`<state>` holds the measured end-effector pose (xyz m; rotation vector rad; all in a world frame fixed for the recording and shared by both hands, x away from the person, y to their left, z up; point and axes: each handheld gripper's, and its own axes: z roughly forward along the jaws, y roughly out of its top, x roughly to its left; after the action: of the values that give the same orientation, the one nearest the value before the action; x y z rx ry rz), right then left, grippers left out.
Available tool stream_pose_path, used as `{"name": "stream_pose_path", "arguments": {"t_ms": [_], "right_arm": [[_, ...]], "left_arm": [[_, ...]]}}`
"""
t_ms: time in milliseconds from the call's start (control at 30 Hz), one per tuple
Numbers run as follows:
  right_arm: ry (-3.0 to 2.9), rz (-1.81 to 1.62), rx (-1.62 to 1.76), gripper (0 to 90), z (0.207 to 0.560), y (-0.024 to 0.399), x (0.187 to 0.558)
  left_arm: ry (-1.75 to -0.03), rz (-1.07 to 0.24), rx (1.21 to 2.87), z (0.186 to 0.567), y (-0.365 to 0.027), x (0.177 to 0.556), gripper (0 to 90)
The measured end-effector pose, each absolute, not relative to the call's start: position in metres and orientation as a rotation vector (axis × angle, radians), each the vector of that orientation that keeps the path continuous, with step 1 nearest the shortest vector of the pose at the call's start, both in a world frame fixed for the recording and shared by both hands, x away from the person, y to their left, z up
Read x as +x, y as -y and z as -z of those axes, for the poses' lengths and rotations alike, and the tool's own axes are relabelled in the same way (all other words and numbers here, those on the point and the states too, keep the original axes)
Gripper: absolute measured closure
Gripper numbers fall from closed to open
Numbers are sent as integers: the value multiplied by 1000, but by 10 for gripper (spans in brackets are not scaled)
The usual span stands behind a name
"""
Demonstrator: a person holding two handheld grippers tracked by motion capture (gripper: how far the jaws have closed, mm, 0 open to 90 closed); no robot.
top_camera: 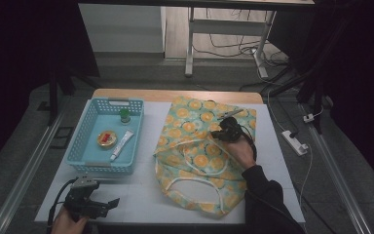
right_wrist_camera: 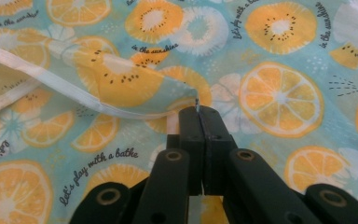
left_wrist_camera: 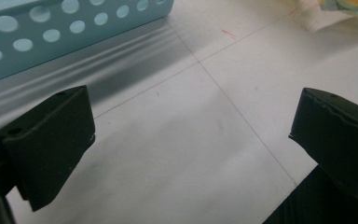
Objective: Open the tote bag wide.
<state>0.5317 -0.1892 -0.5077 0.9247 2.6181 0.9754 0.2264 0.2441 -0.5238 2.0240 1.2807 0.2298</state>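
A: Jaws first; R gripper [right_wrist_camera: 200, 112] is pinched tight on the hem of the fruit-print bag [top_camera: 204, 151]; L gripper [left_wrist_camera: 191, 140] gapes wide, nothing btwn, over bare table [left_wrist_camera: 205, 154].

B: Where's the bag lying?

A: Flat, mid-table, right of the blue basket [top_camera: 83, 146]; mouth and handles toward the person, long axis running away from them; gripped edge sits on its far right part.

B: Nearer hand?

A: R, already on it; L is well apart, near corner by the basket; I'd guess the hem gets lifted to open the mouth.
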Motion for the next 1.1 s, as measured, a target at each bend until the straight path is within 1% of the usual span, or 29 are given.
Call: {"name": "stream_pose_path", "arguments": {"t_ms": [133,267,300,333,367,433,600,667,767,933,1000,1100], "right_arm": [[-2597,-1029,936,811,501,192,529],[-2565,-1069,942,720,495,194,526],[-2557,-1089,952,672,492,195,525],[-2557,-1089,952,672,492,195,525],[-2552,-1095,952,652,491,195,524],[-2550,-1108,956,597,488,197,521],[-2553,-1136,951,494,481,201,511],[-2552,-1152,952,425,478,203,507],[-2556,-1162,950,351,475,203,500],[-2578,-1138,921,188,472,198,485],[-2583,-1132,913,143,471,196,478],[-2575,-1135,887,24,470,191,469]], "left_arm": [[-1281,-227,2019,524,-245,226,0],[-1279,-230,2023,523,-245,226,0],[-1279,-230,2023,523,-244,226,0],[-1279,-230,2023,523,-244,226,0],[-1279,-229,2023,524,-245,226,0],[-1279,-229,2023,524,-245,226,0],[-1279,-230,2023,524,-244,226,0],[-1279,-230,2024,524,-244,227,0],[-1279,-230,2025,524,-244,227,0],[-1276,-228,2027,523,-244,227,0],[-1278,-227,2026,523,-243,227,0],[-1276,-228,2027,523,-243,227,0]]}}
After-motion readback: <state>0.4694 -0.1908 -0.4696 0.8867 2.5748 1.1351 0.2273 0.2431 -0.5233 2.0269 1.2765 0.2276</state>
